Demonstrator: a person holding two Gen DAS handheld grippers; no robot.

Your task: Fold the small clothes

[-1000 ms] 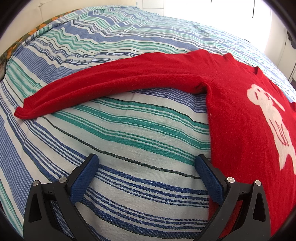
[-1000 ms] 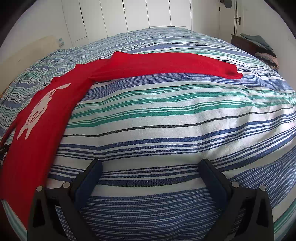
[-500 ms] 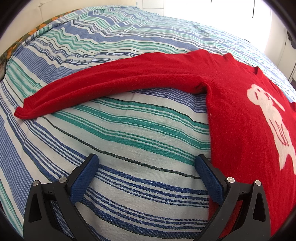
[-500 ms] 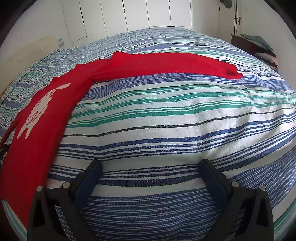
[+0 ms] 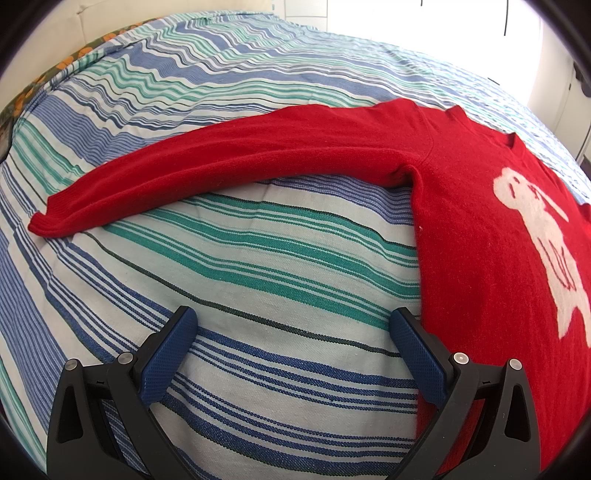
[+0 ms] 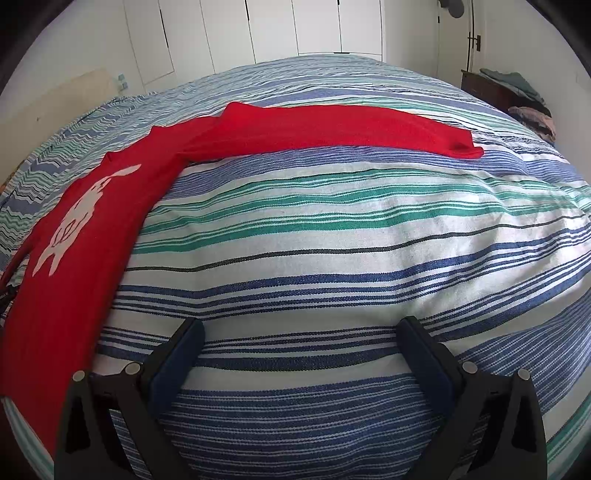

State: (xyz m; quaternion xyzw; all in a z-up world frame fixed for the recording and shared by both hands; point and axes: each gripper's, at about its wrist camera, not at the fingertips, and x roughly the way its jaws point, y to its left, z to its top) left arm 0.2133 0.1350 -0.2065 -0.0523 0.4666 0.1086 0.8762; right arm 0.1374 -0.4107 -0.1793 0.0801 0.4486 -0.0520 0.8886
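Red knitted sweater (image 5: 480, 236) lies flat on the striped bedspread (image 5: 258, 258), sleeves stretched sideways. Left gripper (image 5: 293, 325), wide and empty, almost touches its side edge; right gripper (image 6: 301, 334), equally wide, sits farther.

from my left camera i see a bed (image 5: 258, 258) covered by a striped bedspread (image 5: 207, 85) in blue, green and white with thin dark lines; at its far left edge a strip of olive fabric with orange flowers (image 5: 74, 61) shows beyond the spread; bright light washes out the upper right; from my right camera the same bedspread (image 6: 351, 236) fills most of the view; behind it stands a row of white wardrobe doors (image 6: 273, 29); a pale board (image 6: 55, 99) leans at the left wall; on the right a dark wooden cabinet (image 6: 491, 90) carries a pile of folded clothes (image 6: 517, 83), grey-green on top.
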